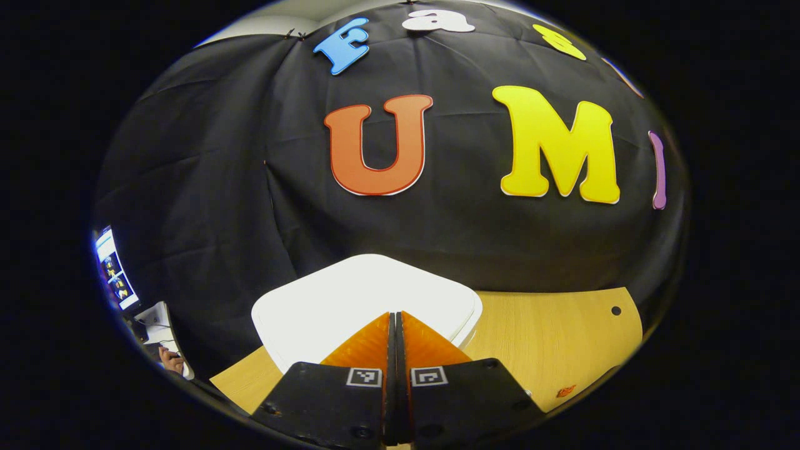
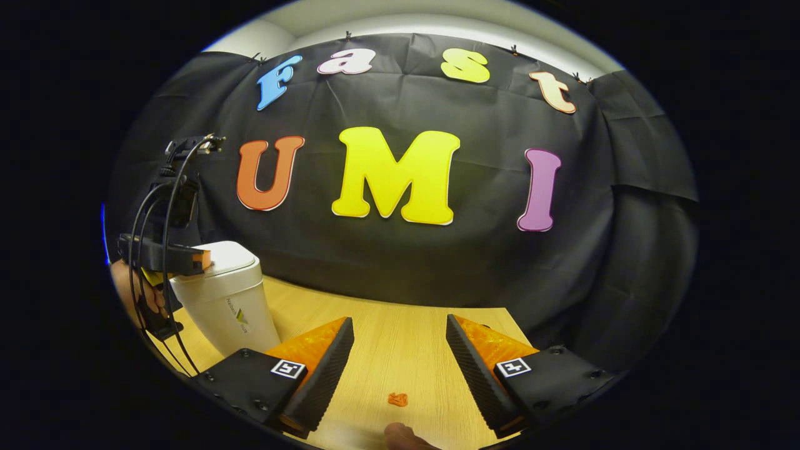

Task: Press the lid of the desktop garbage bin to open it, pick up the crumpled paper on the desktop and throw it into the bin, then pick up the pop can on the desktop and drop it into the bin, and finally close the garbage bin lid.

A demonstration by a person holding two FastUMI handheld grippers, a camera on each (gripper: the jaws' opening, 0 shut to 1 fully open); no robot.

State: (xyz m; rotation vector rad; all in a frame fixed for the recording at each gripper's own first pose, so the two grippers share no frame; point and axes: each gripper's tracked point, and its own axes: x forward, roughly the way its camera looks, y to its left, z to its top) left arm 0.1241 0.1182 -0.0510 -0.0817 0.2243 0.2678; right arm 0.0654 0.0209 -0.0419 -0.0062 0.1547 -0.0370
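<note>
Cables hang at the far left of the right gripper view, looping down past a hand that holds the left gripper. That gripper reaches level toward the right, and its tip rests on the near edge of the lid of the garbage bin. The bin stands upright on the wooden table just in front of the black cloth wall, its lid down.

In the left gripper view the same lid lies broad and pale directly under the left gripper, whose jaws are pressed together with no gap between them — the joined tips sit over the lid's near half, apparently touching it. To the right of the bin the table carries a small hole near its far corner and a small orange scrap close to the near edge. At the far left edge a lit screen stands beyond the booth.

Moving right in the right gripper view, the right gripper hovers over bare tabletop with its jaws spread wide, holding nothing. Between its fingers, nearer the camera, lies the same small orange scrap — whether it is paper I cannot tell. A fingertip shows at the bottom edge just below it.
</note>
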